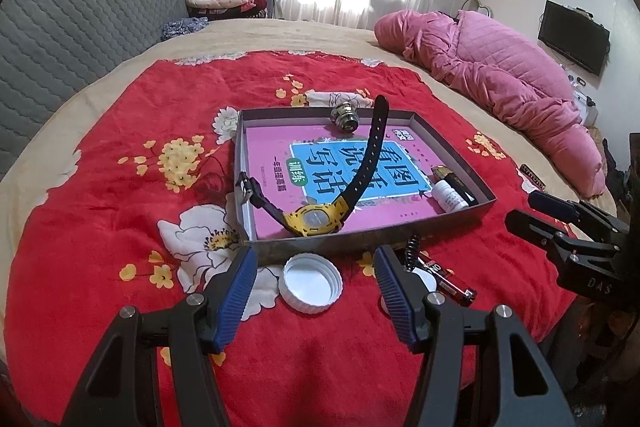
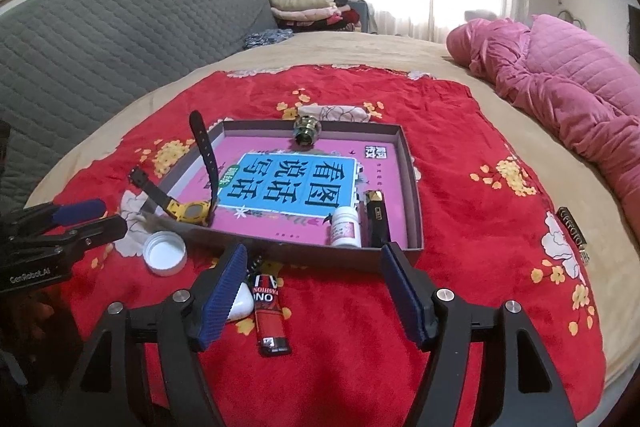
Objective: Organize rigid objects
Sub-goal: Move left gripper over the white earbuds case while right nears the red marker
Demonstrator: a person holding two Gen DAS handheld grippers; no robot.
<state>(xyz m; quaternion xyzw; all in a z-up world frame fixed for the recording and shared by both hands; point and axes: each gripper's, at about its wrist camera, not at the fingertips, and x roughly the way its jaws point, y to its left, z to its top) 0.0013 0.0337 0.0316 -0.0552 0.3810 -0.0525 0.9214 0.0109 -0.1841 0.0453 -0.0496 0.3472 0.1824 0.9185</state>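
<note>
Both your tongs gape empty; the white bottle cap (image 1: 311,283) between your left gripper's (image 1: 316,279) fingers may skid under the tray (image 1: 360,245).

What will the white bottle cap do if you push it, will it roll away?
The white bottle cap lies flat, open side up, on the red blanket, so it would probably slide or snag rather than roll. It looks like thin plastic, likely light and stiff. Its ribbed side should give the jaws some grip.
</note>
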